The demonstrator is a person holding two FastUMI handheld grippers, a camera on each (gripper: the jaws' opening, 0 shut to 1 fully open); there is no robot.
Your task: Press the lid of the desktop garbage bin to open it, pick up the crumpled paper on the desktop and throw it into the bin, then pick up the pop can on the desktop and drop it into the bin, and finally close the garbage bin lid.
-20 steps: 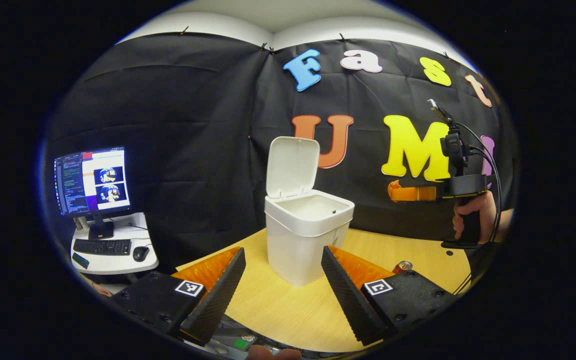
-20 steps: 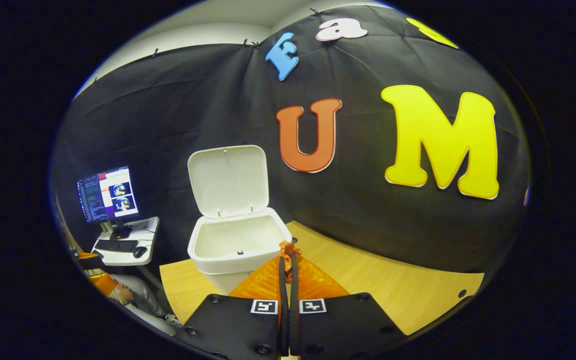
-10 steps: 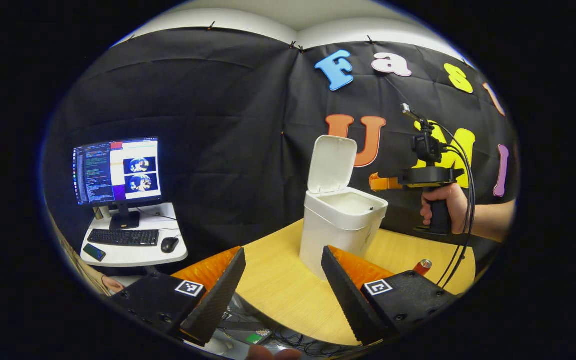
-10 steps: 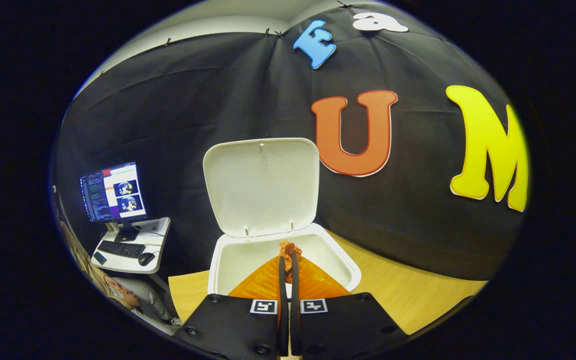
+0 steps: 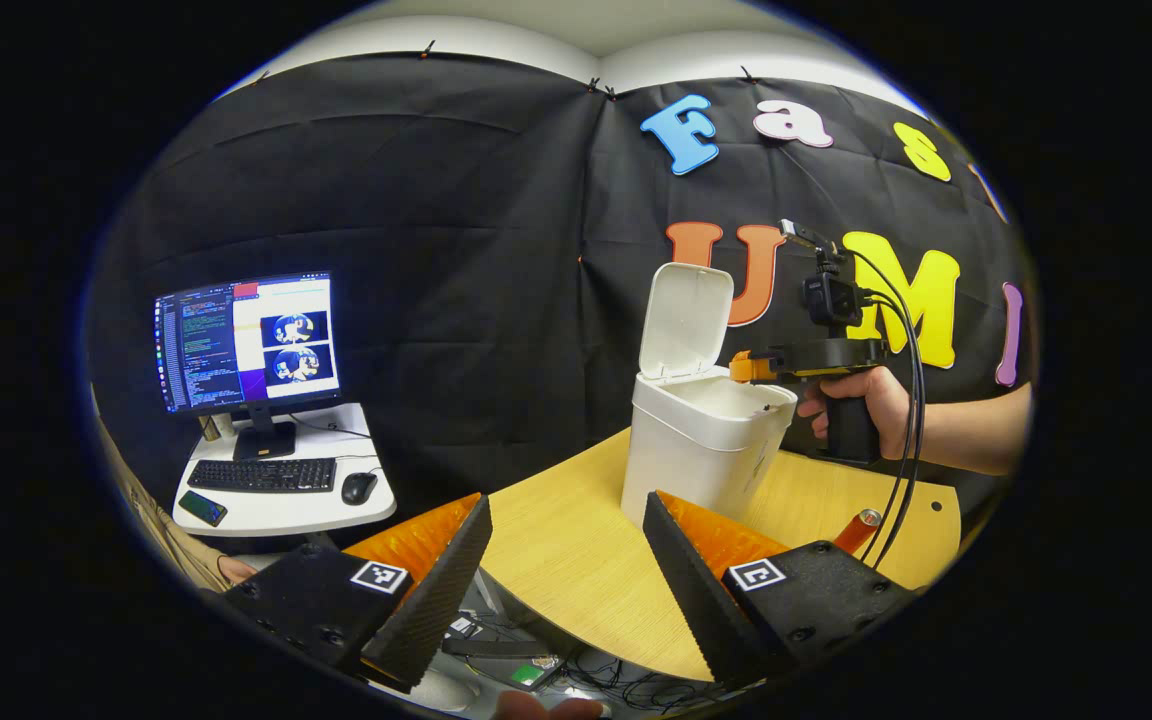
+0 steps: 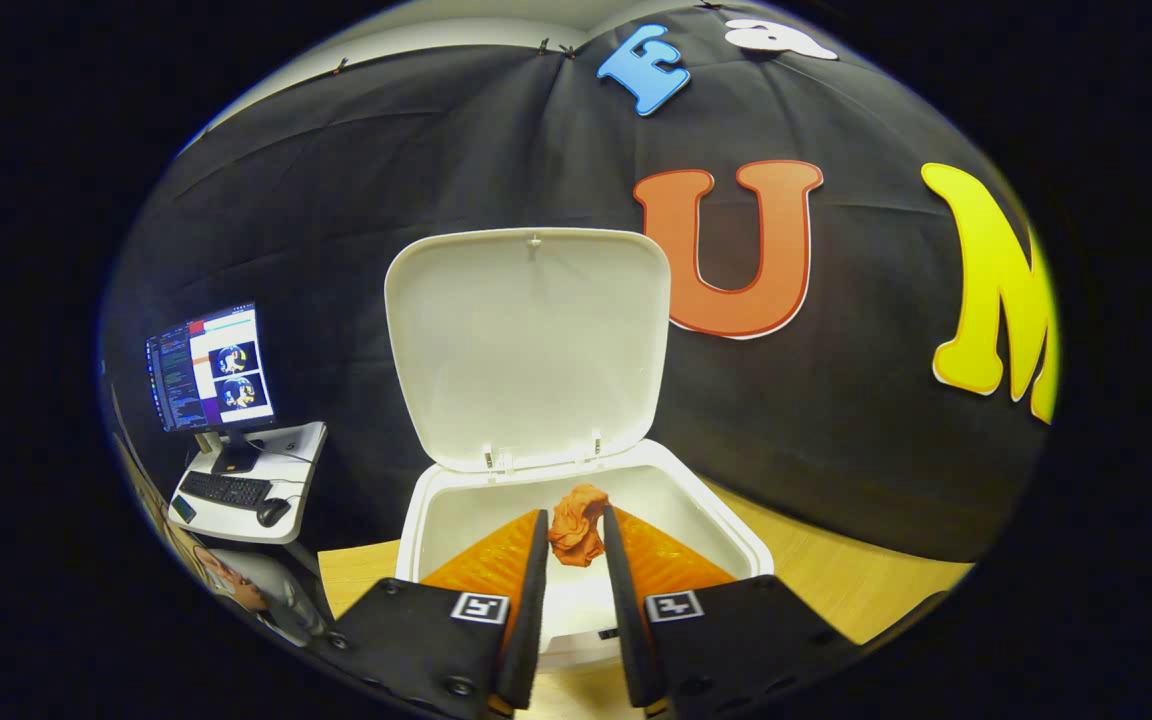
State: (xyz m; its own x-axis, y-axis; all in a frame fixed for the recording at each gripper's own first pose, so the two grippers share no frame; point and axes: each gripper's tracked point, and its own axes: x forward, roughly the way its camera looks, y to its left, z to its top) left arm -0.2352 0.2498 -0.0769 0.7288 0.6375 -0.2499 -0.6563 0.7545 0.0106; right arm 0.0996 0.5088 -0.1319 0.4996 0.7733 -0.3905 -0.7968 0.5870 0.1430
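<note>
Crumpled paper (image 6: 577, 534) sits between the right hand-held gripper's (image 6: 574, 545) parted fingers, above the bin (image 6: 726, 527) (lid upright).

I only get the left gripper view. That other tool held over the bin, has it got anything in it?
Observer: Yes. The right gripper view shows a crumpled paper between the right tool's parted fingers.
Operator: Is the paper really over the opening?
Observer: Yes. It hangs above the bin's open mouth, just in front of the raised lid. I cannot tell whether the fingers press on it.
</note>
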